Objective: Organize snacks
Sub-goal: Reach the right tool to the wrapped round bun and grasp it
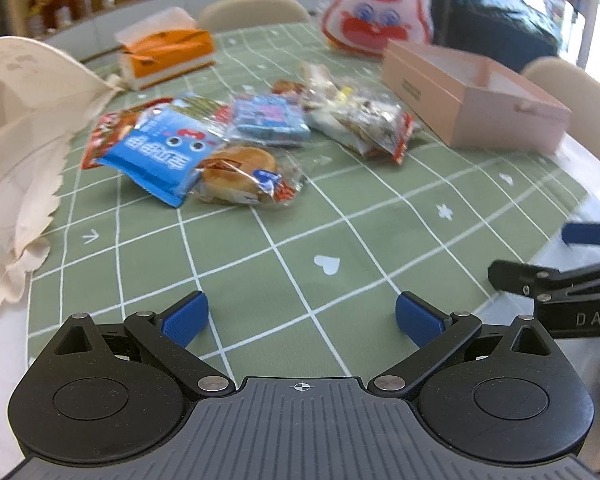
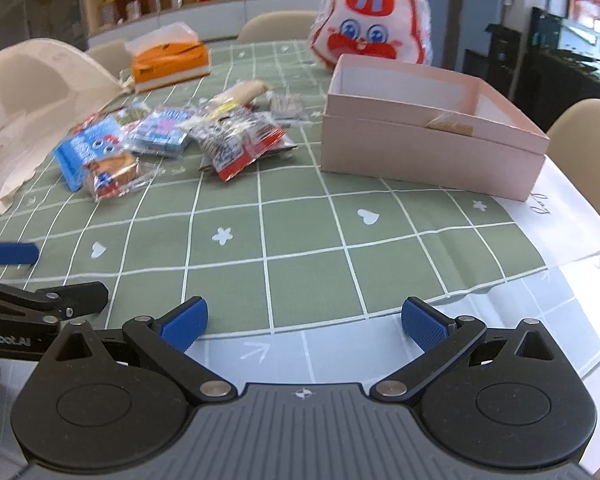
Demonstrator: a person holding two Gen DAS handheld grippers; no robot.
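Observation:
A heap of wrapped snacks lies mid-table: a blue packet (image 1: 156, 152) (image 2: 82, 148), a wrapped bun (image 1: 240, 176) (image 2: 114, 172), a light blue pack (image 1: 270, 118) (image 2: 160, 130) and clear and red packets (image 1: 364, 124) (image 2: 240, 140). An open pink box (image 1: 472, 100) (image 2: 432, 136) stands to the right, with one small item inside it. My left gripper (image 1: 302, 318) hovers open over the green cloth, well short of the snacks. My right gripper (image 2: 304, 324) is open too, near the table's front edge. Both hold nothing.
An orange tissue box (image 1: 168, 54) (image 2: 172, 60) and a red-and-white rabbit bag (image 1: 376, 12) (image 2: 370, 20) sit at the back. A cream mesh food cover (image 1: 20, 140) (image 2: 32, 100) fills the left. Beige chairs surround the table. The green checked cloth (image 1: 260, 260) (image 2: 300, 232) lies between grippers and snacks.

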